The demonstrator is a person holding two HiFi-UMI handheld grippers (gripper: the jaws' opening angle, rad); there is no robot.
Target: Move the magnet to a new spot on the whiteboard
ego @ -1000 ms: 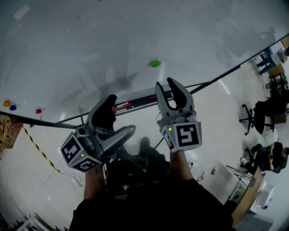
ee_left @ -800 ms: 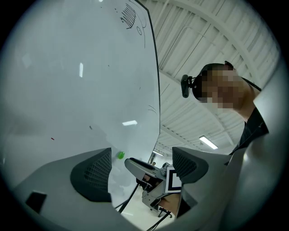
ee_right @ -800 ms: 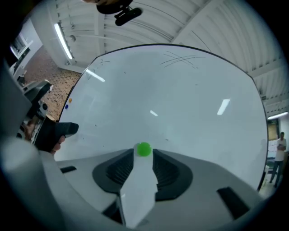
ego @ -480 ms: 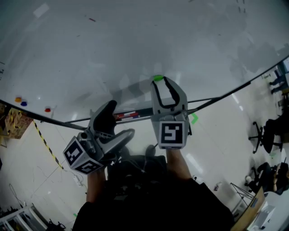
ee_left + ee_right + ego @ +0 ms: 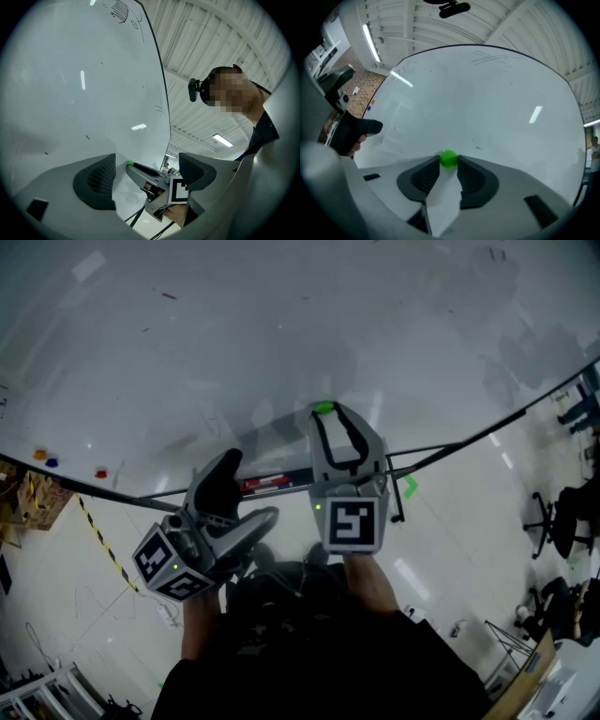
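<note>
A small green magnet (image 5: 323,408) (image 5: 449,158) sticks to the whiteboard (image 5: 281,334) low down, near its bottom rail. My right gripper (image 5: 334,414) (image 5: 449,162) points at the board with the magnet between its two fingertips. Its jaws are closing and the dark pads stand right beside the magnet on both sides. My left gripper (image 5: 246,495) (image 5: 146,165) hangs lower and to the left, off the board, open with nothing between its jaws. The left gripper view also shows the green magnet (image 5: 130,163) at the tip of the right gripper (image 5: 154,180).
Orange (image 5: 38,455), blue (image 5: 52,462) and red (image 5: 100,472) magnets sit at the board's lower left. Markers (image 5: 267,484) lie in the tray under the board. Yellow-black tape (image 5: 98,535) and a green mark (image 5: 410,487) are on the floor; office chairs (image 5: 553,521) stand right.
The right gripper moved up and left to the board, from below the green magnet to around it. The left gripper stayed put.
</note>
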